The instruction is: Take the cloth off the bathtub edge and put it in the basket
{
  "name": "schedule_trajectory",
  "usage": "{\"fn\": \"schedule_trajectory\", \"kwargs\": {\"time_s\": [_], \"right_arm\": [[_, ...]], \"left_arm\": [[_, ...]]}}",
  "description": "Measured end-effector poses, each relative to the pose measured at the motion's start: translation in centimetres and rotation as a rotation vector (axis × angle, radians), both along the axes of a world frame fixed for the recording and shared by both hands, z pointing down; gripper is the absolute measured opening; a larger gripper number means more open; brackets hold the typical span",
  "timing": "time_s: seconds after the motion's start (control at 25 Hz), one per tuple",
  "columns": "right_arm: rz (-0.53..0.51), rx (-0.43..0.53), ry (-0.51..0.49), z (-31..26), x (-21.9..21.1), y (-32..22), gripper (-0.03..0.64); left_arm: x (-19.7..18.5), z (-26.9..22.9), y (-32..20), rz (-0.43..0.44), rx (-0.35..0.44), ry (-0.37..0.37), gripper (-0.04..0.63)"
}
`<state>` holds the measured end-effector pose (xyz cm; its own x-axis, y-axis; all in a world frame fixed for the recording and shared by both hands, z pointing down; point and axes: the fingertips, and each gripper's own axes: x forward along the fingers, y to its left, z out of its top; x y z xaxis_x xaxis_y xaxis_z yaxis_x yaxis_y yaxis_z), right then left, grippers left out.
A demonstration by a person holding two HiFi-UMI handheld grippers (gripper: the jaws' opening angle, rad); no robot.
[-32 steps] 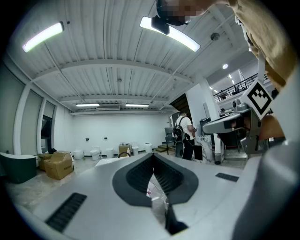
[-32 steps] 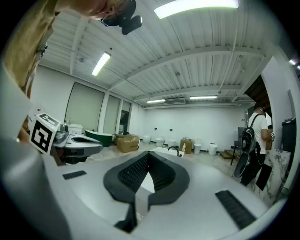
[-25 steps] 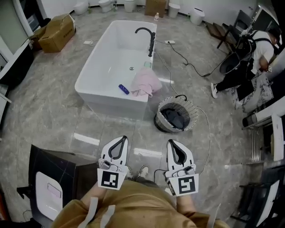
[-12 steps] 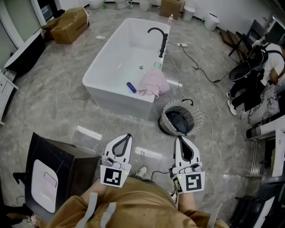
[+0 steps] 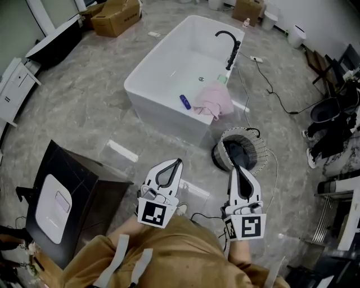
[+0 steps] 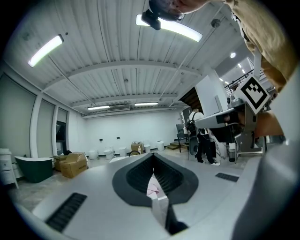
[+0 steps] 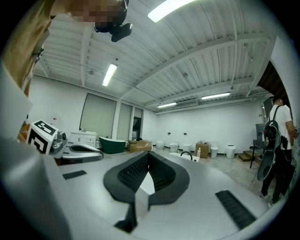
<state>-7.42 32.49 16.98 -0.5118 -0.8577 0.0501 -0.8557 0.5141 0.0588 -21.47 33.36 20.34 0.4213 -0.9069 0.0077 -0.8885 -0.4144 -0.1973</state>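
A pink cloth (image 5: 212, 100) hangs over the near right edge of the white bathtub (image 5: 152, 79), close to a small blue item (image 5: 185, 102). The round woven basket (image 5: 242, 149) stands on the floor just right of the tub, with dark fabric inside. My left gripper (image 5: 178, 161) and right gripper (image 5: 237, 167) are held low, close to my body and well short of the tub, both shut and empty. The cloth (image 6: 153, 189) shows as a pink sliver through the loop of the left gripper (image 6: 152, 156) in its own view. The right gripper (image 7: 149, 154) faces across the showroom.
A black faucet (image 5: 229, 40) rises at the tub's far right rim. A dark cabinet (image 5: 70, 194) stands at my left. Cables (image 5: 270, 84) trail over the marble floor by the basket. Cardboard boxes (image 5: 115, 16) sit at the back; a person (image 5: 337, 126) is at the right.
The head view has swung left, so the tub, cloth and basket have slid rightwards in it. Both grippers stay shut and empty, held the same way in front of my body.
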Motion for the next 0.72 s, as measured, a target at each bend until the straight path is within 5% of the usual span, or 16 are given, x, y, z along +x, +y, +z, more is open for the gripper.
{"fn": "schedule_trajectory", "kwargs": {"time_s": [0.36, 0.72], "right_arm": [[0.036, -0.013, 0.0, 0.6, 1.3, -2.9, 0.005], [0.148, -0.039, 0.039, 0.8, 3.4, -10.6, 0.005]], "left_arm": [[0.3, 1.4, -3.2, 0.012, -0.037, 0.011, 0.006], [1.5, 2.0, -12.3, 0.101, -0.057, 0.045, 0.006]]}}
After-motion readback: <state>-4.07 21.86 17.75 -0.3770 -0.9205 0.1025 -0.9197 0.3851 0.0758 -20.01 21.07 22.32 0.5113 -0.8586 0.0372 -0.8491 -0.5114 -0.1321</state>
